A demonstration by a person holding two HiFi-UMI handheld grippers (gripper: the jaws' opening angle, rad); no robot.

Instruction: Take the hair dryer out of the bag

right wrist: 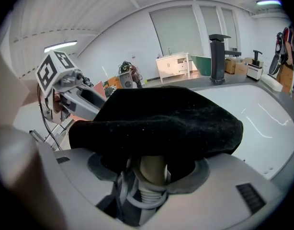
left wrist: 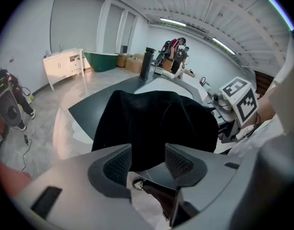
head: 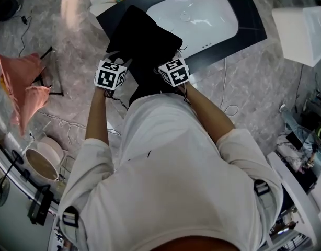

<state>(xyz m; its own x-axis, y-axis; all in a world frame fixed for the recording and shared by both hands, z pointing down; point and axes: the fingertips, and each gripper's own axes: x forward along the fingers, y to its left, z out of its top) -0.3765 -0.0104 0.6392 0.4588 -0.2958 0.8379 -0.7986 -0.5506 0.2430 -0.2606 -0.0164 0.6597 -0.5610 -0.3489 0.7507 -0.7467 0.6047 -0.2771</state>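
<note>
2 grippers: left (left wrist: 148,163) gapes empty; right (right wrist: 148,177) clamps hair dryer (right wrist: 153,166), handle pointing from bag (right wrist: 161,119).

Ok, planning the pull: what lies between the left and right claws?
The black bag, seen in the head view; the right gripper view shows the hair dryer handle poking from it.

Off to the left I saw a pink cloth (head: 19,85) lying on the marbled floor (head: 77,51); a white basin (head: 202,14) sat sunk in a dark countertop (head: 252,22); a black faucet (right wrist: 217,56) stood upright at its far edge; a white cabinet (left wrist: 63,66) and a green tub (left wrist: 101,60) stood side by side near the far wall; a white cable (head: 226,88) trailed over the floor.
</note>
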